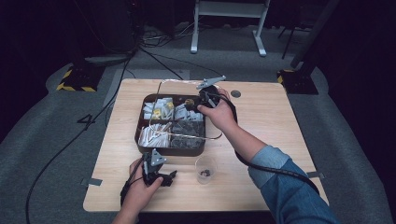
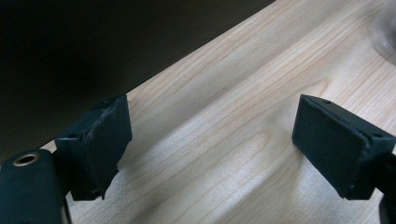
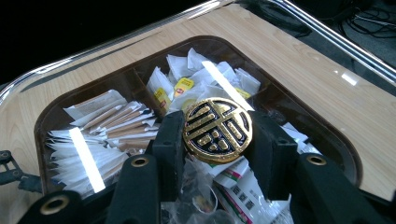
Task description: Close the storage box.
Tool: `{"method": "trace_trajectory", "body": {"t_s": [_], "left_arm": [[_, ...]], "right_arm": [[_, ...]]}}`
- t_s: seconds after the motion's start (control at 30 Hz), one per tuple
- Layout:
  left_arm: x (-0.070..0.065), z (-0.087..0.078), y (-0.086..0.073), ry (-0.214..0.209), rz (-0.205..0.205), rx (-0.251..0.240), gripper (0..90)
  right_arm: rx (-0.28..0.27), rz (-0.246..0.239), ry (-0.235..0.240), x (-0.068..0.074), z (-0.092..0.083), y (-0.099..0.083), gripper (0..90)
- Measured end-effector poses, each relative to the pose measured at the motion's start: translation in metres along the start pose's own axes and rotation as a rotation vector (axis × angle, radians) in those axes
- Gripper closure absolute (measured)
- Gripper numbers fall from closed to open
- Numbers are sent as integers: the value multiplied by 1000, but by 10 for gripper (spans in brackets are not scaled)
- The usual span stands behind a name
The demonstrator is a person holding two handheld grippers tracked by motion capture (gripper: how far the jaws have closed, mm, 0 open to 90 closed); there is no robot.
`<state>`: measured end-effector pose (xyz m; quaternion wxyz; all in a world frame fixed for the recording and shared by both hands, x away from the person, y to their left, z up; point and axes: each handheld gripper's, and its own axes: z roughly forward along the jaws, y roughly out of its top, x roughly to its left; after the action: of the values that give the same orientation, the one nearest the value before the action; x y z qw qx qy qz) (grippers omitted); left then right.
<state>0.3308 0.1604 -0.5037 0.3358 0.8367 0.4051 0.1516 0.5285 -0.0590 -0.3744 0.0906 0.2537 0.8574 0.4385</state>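
Gold knob (image 3: 217,129) faces up, clamped by right gripper (image 3: 217,140) jaws; left gripper (image 2: 210,149) jaws released.

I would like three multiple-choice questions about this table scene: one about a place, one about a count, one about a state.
1. Where is the clear plastic cup?
A. inside the dark compartment tray
B. on the wooden table, nearer the person than the tray
C. between the left gripper's fingers

2. How many compartments has the dark compartment tray?
A. two
B. four
C. six

3. What is the state of the right gripper?
A. open over bare wood
B. shut on nothing
C. shut on the round gold and black knob

Answers: 1 B, the high view shows the cup on the wooden table below the tray. 2 B, dividers split the tray into four. 3 C, both fingers press the knob's sides in the right gripper view.
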Motion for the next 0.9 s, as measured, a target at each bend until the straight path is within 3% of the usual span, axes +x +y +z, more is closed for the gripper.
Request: {"method": "trace_trajectory", "body": {"t_s": [0.27, 0.9], "left_arm": [[0, 0, 0, -4, 4, 1, 121], [0, 0, 0, -13, 5, 2, 117]], "right_arm": [[10, -17, -3, 8, 17, 4, 590], [55, -11, 44, 19, 58, -7, 590]]}}
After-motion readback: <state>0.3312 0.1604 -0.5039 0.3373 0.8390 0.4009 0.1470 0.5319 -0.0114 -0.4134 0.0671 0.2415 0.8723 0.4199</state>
